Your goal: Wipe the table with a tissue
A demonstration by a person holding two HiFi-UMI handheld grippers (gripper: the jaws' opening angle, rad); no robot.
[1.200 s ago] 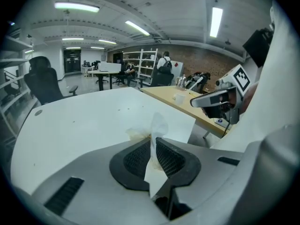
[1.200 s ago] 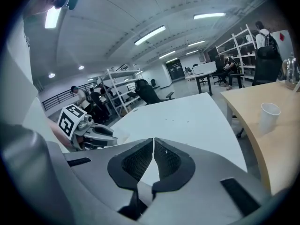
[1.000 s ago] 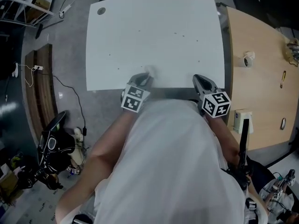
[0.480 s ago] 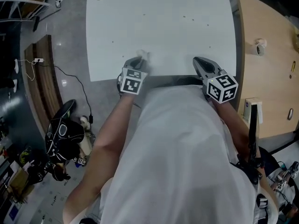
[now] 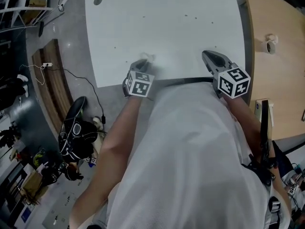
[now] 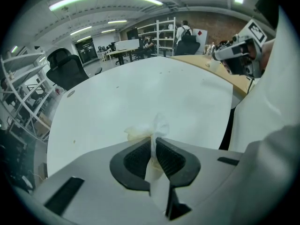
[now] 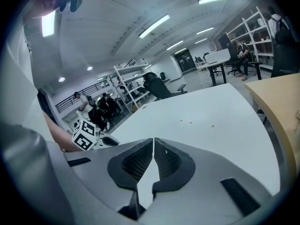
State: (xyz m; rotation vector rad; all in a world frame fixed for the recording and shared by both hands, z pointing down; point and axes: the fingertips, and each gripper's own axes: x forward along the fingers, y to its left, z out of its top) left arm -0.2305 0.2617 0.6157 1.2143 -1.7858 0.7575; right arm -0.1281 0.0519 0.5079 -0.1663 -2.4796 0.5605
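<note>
The left claw (image 6: 153, 143) is clamped on the tissue (image 6: 148, 128) — the white wad sits pinched between its pads. A crumpled tuft sticks out past the tips and a strip trails back between the jaws. In the head view this claw points steeply down at the near edge of the white desk (image 5: 167, 32), the tuft right at its tip; whether it touches the surface cannot be told. The right claw (image 7: 153, 142) is closed and empty — its pads meet at the tips. It hovers over the desk's near right corner, well apart from the tissue. A few small specks (image 5: 186, 16) dot the desk farther out.
</note>
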